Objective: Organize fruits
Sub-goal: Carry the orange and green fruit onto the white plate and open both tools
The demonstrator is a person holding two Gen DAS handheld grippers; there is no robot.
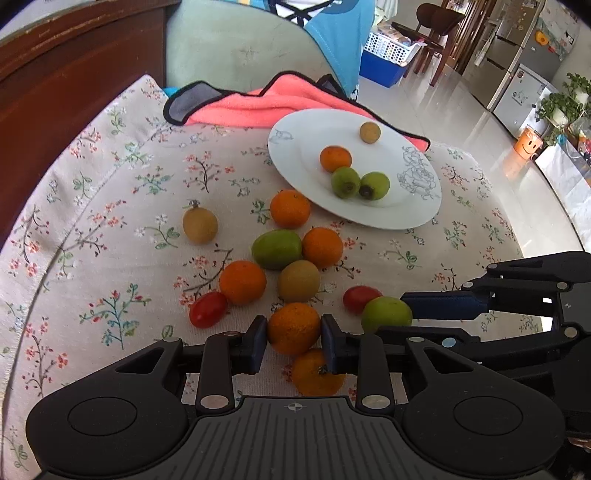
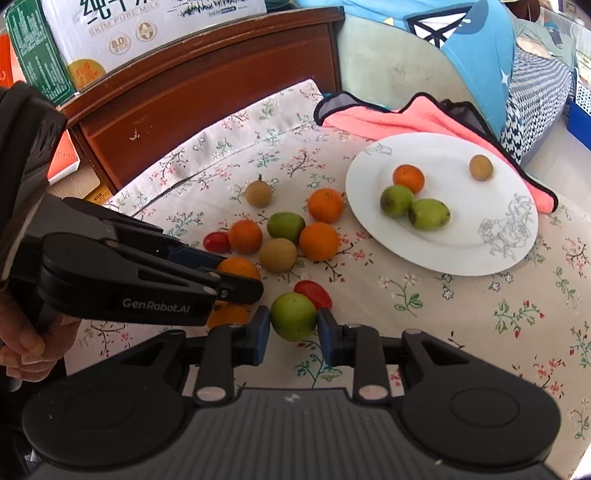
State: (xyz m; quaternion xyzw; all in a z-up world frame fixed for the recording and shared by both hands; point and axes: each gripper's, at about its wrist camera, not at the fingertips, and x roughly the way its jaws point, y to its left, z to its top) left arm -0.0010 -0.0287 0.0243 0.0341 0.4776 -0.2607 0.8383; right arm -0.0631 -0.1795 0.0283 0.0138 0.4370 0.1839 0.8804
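**Both tongs closed on fruit, low over the floral cloth**

My left gripper (image 1: 293, 330) has its jaws narrowed around an orange (image 1: 293, 328), both pads touching its sides. Another orange (image 1: 316, 374) just below it is partly hidden behind the right finger. In the right wrist view the left tongs cover most of these two, so little of them shows.

My right gripper (image 2: 293, 325) clamps a green fruit (image 2: 293, 315) the same way. A red tomato (image 2: 313, 293) touches it at 1 o'clock, half hidden behind it.

At 12 o'clock from the left tongs lies a loose cluster of oranges, green and brownish fruits, with a second tomato (image 1: 207, 309) at 10 o'clock. At 1 o'clock sits the white plate (image 1: 406, 214) with one orange, two green fruits and one small brown fruit (image 1: 370, 132) on it.

The flowered tablecloth (image 1: 110, 221) lies under everything; a pink cloth (image 1: 266, 107) is tucked behind the plate. A dark wooden board (image 2: 207, 88) stands beyond, with a milk carton (image 2: 110, 33) cut off by the frame edge
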